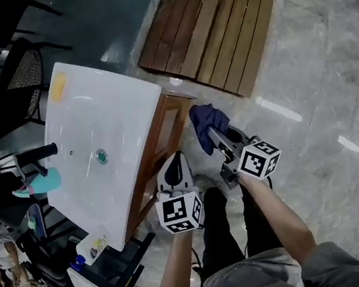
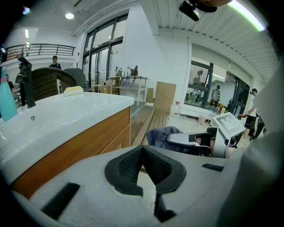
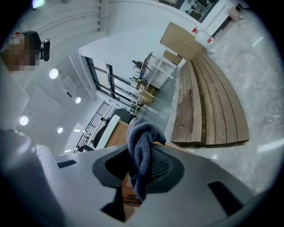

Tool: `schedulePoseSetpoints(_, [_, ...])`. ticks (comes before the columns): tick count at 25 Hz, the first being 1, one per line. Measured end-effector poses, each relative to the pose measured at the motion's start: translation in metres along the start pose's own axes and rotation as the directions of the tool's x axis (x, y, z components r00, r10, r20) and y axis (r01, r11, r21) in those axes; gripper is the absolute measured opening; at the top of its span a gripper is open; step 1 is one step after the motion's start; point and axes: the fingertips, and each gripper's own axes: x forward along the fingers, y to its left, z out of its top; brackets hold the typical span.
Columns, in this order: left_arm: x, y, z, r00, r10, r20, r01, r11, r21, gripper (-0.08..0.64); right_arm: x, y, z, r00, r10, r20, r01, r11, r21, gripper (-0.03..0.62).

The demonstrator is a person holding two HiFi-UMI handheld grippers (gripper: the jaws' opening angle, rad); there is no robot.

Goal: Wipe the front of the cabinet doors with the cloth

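Hanging bunched from the right gripper (image 1: 213,132), the dark blue cloth (image 1: 203,119) is pinched tight between its jaws, just beside the wooden cabinet door (image 1: 165,132) under the white sink (image 1: 105,110). The left gripper (image 1: 176,160) is seen empty with its jaws drawn together, near the same door.

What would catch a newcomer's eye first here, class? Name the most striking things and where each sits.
The big white sink fills the left of the head view, topping a wooden cabinet. Just right of the cabinet, the right gripper clamps a dark blue cloth. A slatted wooden platform lies on the floor beyond.
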Motion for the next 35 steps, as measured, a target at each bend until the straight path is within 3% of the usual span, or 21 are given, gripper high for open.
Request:
schedulePoseSetpoints(9, [0.018,0.018,-0.018,1.000,0.012,-0.002,-0.012,1.000,-0.011,0.008,0.017,-0.017,-0.023,1.000,-0.010,-0.010,0.010,1.000,0.005,0.081])
schedulePoseSetpoints(23, [0.056,0.032,-0.081,0.999,0.024,-0.023,-0.024,0.999,-0.021,0.008,0.058,-0.102,-0.078,0.999,-0.045,-0.014,0.046,0.993,0.109,0.080])
schedulePoseSetpoints(35, [0.094,0.048,-0.120,0.999,0.012,-0.043,-0.011,1.000,0.015,0.008,0.108,-0.181,-0.107,0.987,-0.140,0.080,0.117,0.964,0.239,0.080])
